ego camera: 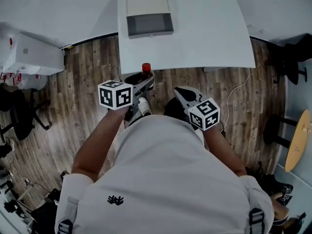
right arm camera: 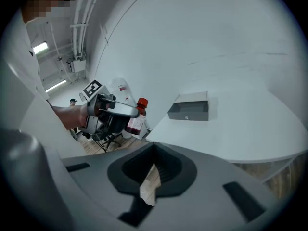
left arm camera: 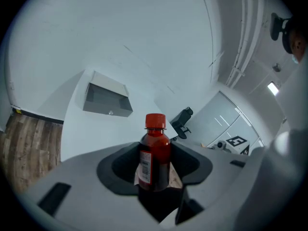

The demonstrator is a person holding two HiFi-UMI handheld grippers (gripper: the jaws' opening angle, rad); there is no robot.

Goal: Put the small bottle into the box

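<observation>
I clamp the bottle [left arm camera: 154, 166] at mid-body in my left gripper [left arm camera: 155, 150]; it looks light, stiff, slick; right gripper [right arm camera: 153, 148], jaws together, holds nothing; box [ego camera: 149, 16] lies far.

We get bright, even light from ceiling strips [left arm camera: 273, 87]; soft shadows, heavy fisheye warp, dark corners in gripper views.

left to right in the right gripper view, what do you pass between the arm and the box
arm → marker cube → bottle → box
</observation>
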